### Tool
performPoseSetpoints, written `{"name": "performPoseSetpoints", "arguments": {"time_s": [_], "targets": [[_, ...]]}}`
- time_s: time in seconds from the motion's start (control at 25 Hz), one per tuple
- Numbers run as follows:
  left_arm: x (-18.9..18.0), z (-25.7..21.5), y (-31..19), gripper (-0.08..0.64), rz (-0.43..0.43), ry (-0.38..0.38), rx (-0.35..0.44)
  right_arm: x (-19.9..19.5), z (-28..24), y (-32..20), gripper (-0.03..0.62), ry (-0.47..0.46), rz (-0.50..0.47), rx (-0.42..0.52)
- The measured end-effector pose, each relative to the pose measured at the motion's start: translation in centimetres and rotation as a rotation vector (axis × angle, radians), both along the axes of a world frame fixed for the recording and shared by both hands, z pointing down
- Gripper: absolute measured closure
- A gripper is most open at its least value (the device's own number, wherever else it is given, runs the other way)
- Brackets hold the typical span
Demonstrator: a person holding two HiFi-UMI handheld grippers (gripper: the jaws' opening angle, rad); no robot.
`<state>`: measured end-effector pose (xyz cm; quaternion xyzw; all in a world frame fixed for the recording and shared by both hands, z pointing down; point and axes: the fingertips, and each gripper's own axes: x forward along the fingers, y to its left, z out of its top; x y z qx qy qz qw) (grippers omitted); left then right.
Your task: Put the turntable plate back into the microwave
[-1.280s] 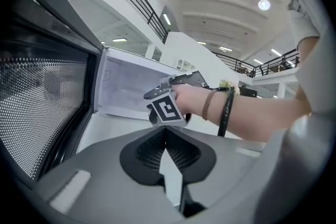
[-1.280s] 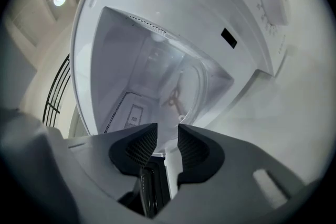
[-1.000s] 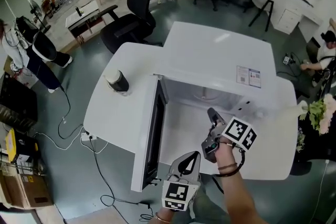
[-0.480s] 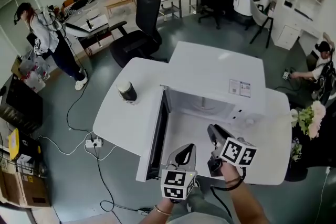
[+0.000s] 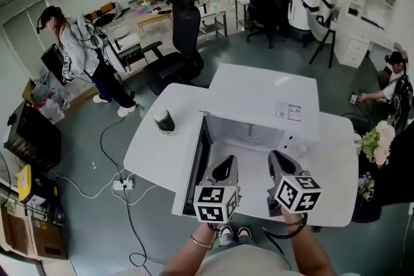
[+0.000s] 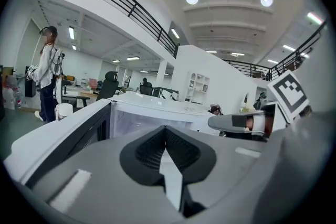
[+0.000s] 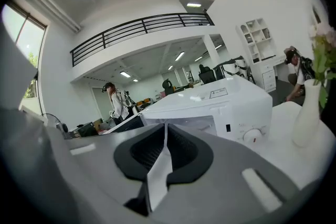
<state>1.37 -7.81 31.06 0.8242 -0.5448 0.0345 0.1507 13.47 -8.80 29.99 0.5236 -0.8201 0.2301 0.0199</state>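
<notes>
The white microwave (image 5: pixel 265 90) stands on a white table with its door (image 5: pixel 197 165) swung open to the left. I cannot make out a turntable plate in any view; the cavity floor is mostly hidden behind the grippers. My left gripper (image 5: pixel 225 161) hovers in front of the opening, shut and empty, and its own view shows the jaws (image 6: pixel 165 128) pointing at the cavity. Beside it on the right, my right gripper (image 5: pixel 277 157) has just been closing. Its tips (image 7: pixel 166 126) meet with nothing between them, aimed at the microwave (image 7: pixel 210 102).
A paper cup (image 5: pixel 164 121) stands on the table (image 5: pixel 152 152) left of the door. A vase of flowers (image 5: pixel 372 139) sits at the table's right edge. One person (image 5: pixel 77 52) stands at far left, and an office chair (image 5: pixel 178 42) is behind the table.
Both grippers have risen and drawn back from the microwave opening. The right gripper has rolled upright and its wide-open jaws have closed. The left stayed shut.
</notes>
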Motion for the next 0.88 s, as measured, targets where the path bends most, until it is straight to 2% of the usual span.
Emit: {"name": "performPoseSetpoints", "arguments": {"time_s": [0.24, 0.44, 0.64, 0.8, 0.88], "targets": [[0.2, -2.0, -1.3, 0.56, 0.008, -0.011, 0.03, 2.1, -1.1, 0.7, 0.581, 0.09, 0.065, 0.055], [0.4, -2.0, -2.2, 0.561, 0.012, -0.026, 0.038, 3.5, -0.8, 0.5, 0.581, 0.093, 0.103, 0.052], [0.4, -1.7, -3.0, 0.561, -0.001, -0.023, 0.031, 3.6, -1.0, -0.2, 0.581, 0.093, 0.101, 0.06], [0.6, -1.5, -3.2, 0.561, -0.003, -0.02, 0.03, 3.3, -1.1, -0.4, 0.583, 0.159, 0.096, 0.081], [0.6, -1.5, -3.5, 0.561, -0.005, -0.018, 0.03, 3.1, -1.4, -0.6, 0.583, 0.162, 0.091, 0.085]]}}
